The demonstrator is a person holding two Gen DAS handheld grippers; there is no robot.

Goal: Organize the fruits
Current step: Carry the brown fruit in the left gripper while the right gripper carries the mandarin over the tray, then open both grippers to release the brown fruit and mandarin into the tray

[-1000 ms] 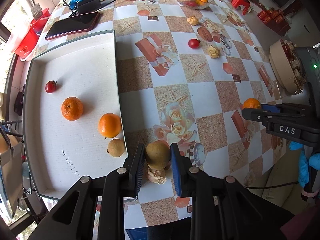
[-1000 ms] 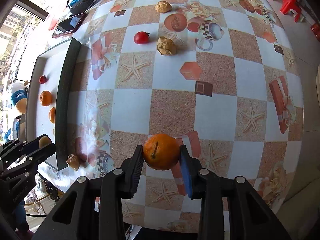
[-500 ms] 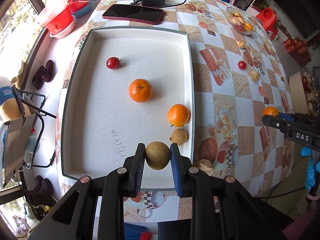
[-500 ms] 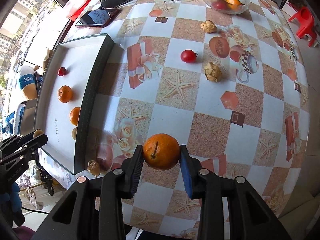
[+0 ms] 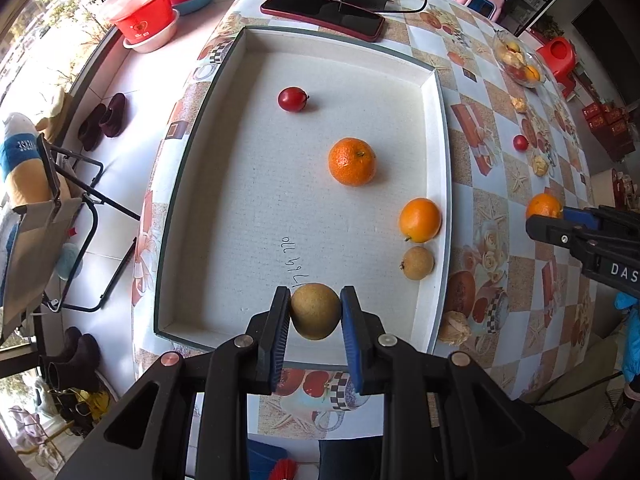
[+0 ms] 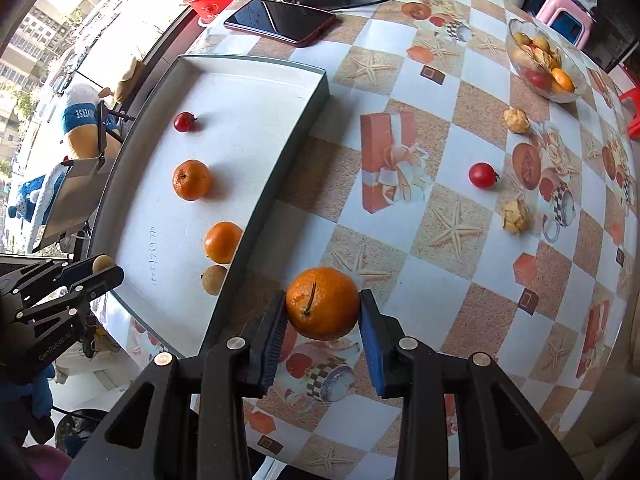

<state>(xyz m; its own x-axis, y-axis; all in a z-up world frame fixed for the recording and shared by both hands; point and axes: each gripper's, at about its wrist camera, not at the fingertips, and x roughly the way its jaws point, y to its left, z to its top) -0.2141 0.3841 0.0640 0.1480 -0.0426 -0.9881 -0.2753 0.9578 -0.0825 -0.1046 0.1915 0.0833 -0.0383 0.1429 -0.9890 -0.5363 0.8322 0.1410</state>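
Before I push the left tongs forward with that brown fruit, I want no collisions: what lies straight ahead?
Likely nothing near: bare tray floor ahead, the orange slightly right of that line. Depth unclear.

Between blue pads (image 5: 352,332) of left gripper (image 5: 315,330), brownish-yellow fruit (image 5: 315,311). Ahead, white tray (image 5: 224,200) with orange mandarins (image 5: 352,161), red tomato (image 5: 293,99). To its right, checkered beige-white tablecloth (image 5: 500,208) with starfish pattern.

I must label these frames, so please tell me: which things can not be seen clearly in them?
- Glass bowl, right wrist view: its fruits overlap, so no count is possible.
- Writing on the tray, left wrist view: too small to read.
- Small brown fruit, right wrist view: partly behind the tray wall.
- Brown fruit in the left gripper: its sides are covered by the pads.
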